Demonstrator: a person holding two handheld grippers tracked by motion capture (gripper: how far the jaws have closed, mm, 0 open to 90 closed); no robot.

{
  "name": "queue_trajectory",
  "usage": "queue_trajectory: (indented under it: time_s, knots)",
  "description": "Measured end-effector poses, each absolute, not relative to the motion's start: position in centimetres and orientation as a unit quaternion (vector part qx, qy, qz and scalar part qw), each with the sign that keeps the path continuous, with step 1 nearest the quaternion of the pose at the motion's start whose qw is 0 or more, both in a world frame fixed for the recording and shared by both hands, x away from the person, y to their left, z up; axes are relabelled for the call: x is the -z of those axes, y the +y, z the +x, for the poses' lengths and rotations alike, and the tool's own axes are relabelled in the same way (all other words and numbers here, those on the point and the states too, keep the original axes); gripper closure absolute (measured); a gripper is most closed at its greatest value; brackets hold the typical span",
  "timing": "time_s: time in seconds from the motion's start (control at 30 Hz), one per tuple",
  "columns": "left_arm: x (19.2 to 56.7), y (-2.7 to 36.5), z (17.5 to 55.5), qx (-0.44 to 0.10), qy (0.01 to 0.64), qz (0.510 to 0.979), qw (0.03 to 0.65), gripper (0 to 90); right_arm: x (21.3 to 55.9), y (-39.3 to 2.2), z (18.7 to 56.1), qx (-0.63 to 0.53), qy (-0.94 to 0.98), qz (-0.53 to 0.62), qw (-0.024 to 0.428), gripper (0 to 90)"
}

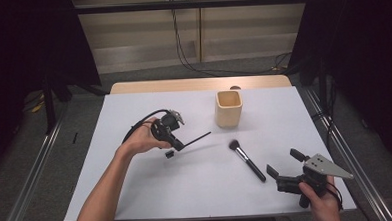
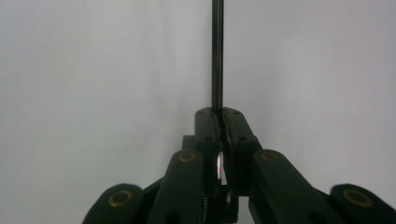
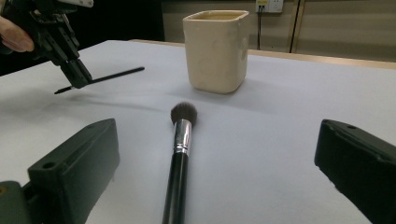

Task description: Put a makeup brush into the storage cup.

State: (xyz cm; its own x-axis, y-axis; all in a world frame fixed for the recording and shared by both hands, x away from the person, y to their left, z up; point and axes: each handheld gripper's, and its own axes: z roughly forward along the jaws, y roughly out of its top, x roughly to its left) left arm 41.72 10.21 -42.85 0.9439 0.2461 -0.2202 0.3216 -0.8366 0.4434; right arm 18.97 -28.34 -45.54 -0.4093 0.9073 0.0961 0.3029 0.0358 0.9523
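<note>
Looking down from the high view, the left gripper (image 1: 177,144) sits left of centre over the table (image 1: 137,193), clamped on a thin black stick (image 1: 197,138) that juts toward the cream cup (image 1: 229,109). Makeup brush (image 1: 247,160) lies flat on the table, between both grippers, nearer the right gripper (image 1: 284,162), whose jaws stand wide apart, nothing in them.

Left gripper view: jaws pressed together on the stick (image 2: 217,53), which runs straight out beyond the tips.

Right gripper view: jaws spread at both edges, brush (image 3: 180,154) between them but untouched, bristles pointing at the cup (image 3: 216,49). Left gripper (image 3: 74,74) at upper left, stick (image 3: 116,74) raised off the table.
</note>
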Motion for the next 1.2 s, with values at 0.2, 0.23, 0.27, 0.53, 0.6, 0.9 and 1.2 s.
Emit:
queue_trajectory:
  time_s: [0.2, 0.23, 0.27, 0.53, 0.6, 0.9, 1.2]
  knots:
    - [42.3, 11.7, 41.6, 0.068, 0.182, 0.937, 0.291, 85.8, 45.5, -28.3, 19.0, -0.521, 0.658, 0.460, 0.290, 0.0]
    - [42.2, 12.0, 41.5, 0.064, 0.190, 0.932, 0.301, 85.8, 45.5, -28.4, 19.0, -0.521, 0.659, 0.460, 0.289, 0.0]
    - [42.2, 12.2, 41.5, 0.063, 0.193, 0.929, 0.309, 85.8, 45.6, -28.4, 19.0, -0.521, 0.659, 0.459, 0.290, 0.0]
    - [41.9, 14.0, 41.1, 0.053, 0.217, 0.906, 0.359, 85.8, 45.6, -28.3, 19.0, -0.522, 0.658, 0.460, 0.290, 0.0]
    - [42.0, 14.6, 40.9, 0.047, 0.231, 0.898, 0.373, 85.8, 45.6, -28.3, 19.0, -0.520, 0.657, 0.462, 0.289, 0.0]
    - [41.5, 17.1, 39.9, 0.012, 0.270, 0.863, 0.426, 85.8, 45.5, -28.2, 18.9, -0.522, 0.654, 0.463, 0.291, 0.0]
    - [41.5, 18.7, 38.4, 0.002, 0.291, 0.839, 0.460, 85.8, 45.5, -28.2, 18.9, -0.524, 0.652, 0.462, 0.293, 0.0]
